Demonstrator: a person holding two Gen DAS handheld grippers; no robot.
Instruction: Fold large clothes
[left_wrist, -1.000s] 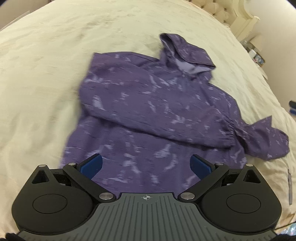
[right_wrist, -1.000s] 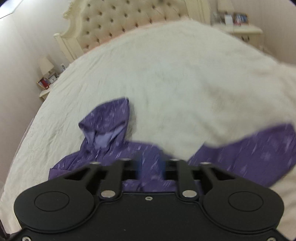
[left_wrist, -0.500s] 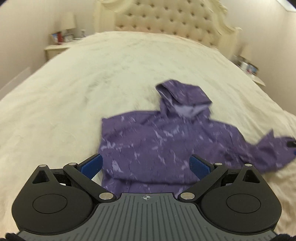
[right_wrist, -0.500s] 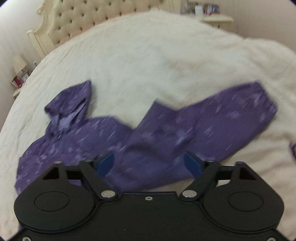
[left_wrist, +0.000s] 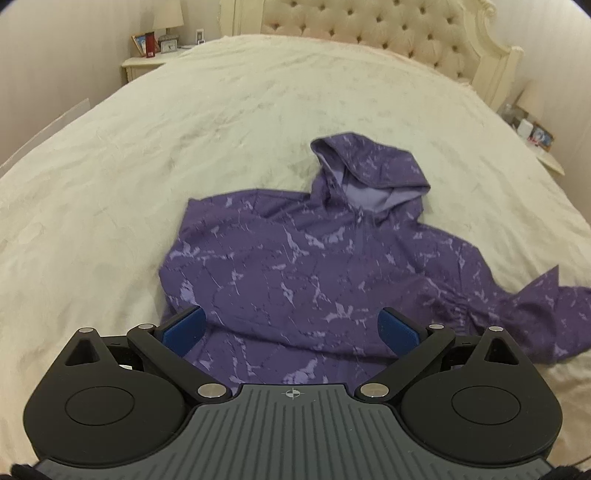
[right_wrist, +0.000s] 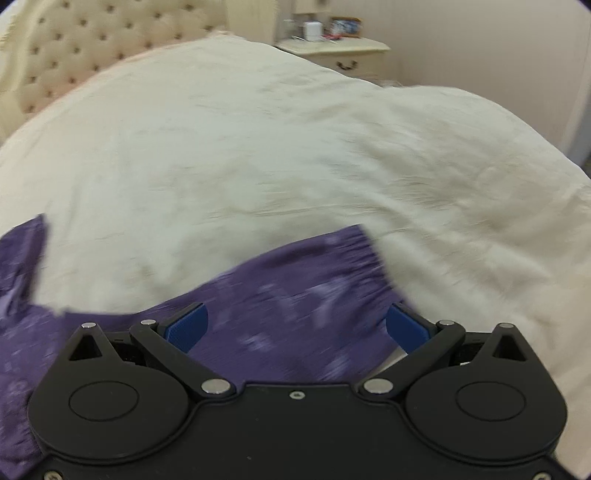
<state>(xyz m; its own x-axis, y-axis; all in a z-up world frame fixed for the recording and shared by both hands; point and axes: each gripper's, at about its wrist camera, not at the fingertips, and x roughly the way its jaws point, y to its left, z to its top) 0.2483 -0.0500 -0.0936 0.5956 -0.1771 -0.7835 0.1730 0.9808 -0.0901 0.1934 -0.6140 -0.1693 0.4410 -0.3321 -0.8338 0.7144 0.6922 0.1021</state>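
**Purple hoodie flat on the bed, both grippers wide open**

Left wrist view: the purple hoodie (left_wrist: 295, 266) lies on the cream bedspread (left_wrist: 184, 129), hood pointing toward the tufted headboard (left_wrist: 369, 33), long axis running from camera to headboard. One sleeve is folded across its front. The left gripper (left_wrist: 291, 328) hovers over the hem, jaws spread, holding nothing.

Right wrist view: blurry. The right gripper (right_wrist: 297, 325) sits above the other sleeve (right_wrist: 295, 280), which stretches sideways, jaws spread too.
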